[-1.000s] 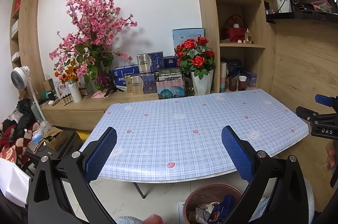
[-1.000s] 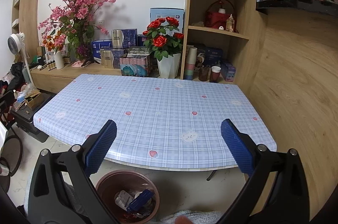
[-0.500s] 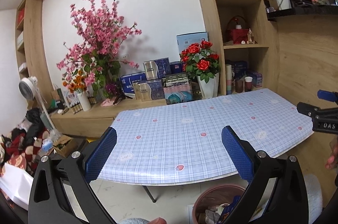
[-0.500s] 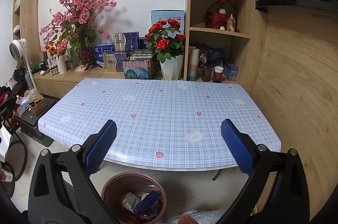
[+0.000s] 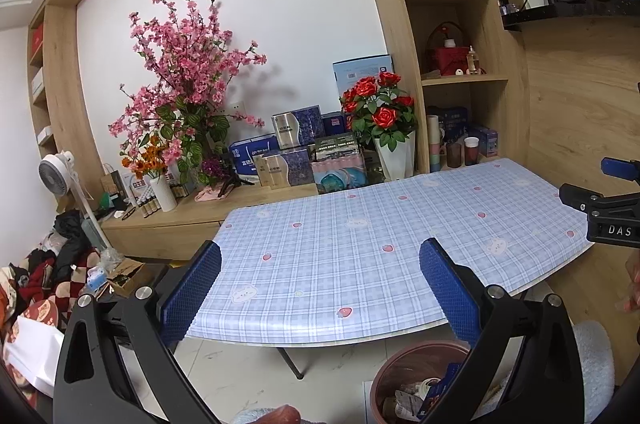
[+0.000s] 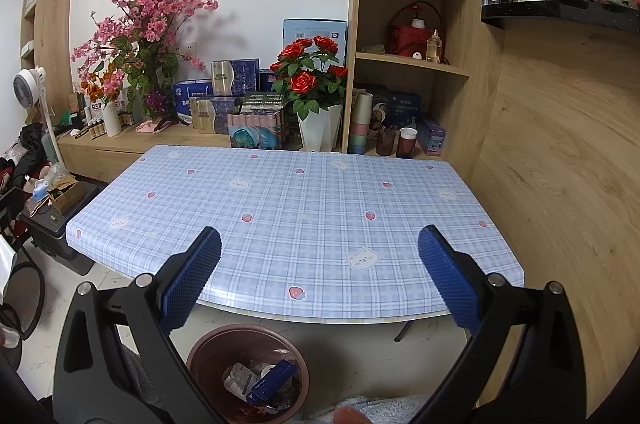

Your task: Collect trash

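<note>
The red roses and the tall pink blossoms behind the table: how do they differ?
The red roses are a low, compact bunch in an angular white pot, right at the table's far edge. The pink blossoms form a far taller, spreading spray of small flowers, further left on the wooden counter. Both have green leaves.

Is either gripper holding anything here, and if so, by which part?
Nothing is held. The left gripper and right gripper are both open and empty above the table; trash sits in the bin.
</note>
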Action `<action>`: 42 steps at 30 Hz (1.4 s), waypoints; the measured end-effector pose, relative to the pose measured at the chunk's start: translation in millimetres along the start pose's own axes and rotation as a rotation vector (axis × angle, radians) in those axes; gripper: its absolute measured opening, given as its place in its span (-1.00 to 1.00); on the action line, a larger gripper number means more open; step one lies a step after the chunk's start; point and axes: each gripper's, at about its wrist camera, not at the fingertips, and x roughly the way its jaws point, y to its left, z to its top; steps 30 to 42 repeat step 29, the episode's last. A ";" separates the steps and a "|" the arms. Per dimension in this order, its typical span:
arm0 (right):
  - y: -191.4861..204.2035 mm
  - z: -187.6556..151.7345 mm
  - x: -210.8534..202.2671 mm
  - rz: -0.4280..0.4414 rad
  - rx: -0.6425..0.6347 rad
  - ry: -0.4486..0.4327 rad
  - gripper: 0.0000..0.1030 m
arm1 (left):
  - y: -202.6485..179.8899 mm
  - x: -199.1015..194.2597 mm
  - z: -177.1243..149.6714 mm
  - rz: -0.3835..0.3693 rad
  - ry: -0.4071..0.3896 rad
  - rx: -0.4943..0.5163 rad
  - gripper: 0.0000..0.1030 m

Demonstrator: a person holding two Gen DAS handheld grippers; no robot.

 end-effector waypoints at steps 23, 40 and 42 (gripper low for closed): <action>2.3 1.0 1.0 -0.008 -0.007 0.002 0.89 | 11.1 0.5 0.1 -0.041 0.028 -0.078 0.89; 2.7 0.7 1.1 -0.009 -0.006 0.003 0.89 | 10.4 -0.5 -1.1 -0.039 0.032 -0.078 0.89; 2.7 0.7 1.1 -0.009 -0.006 0.003 0.89 | 10.4 -0.5 -1.1 -0.039 0.032 -0.078 0.89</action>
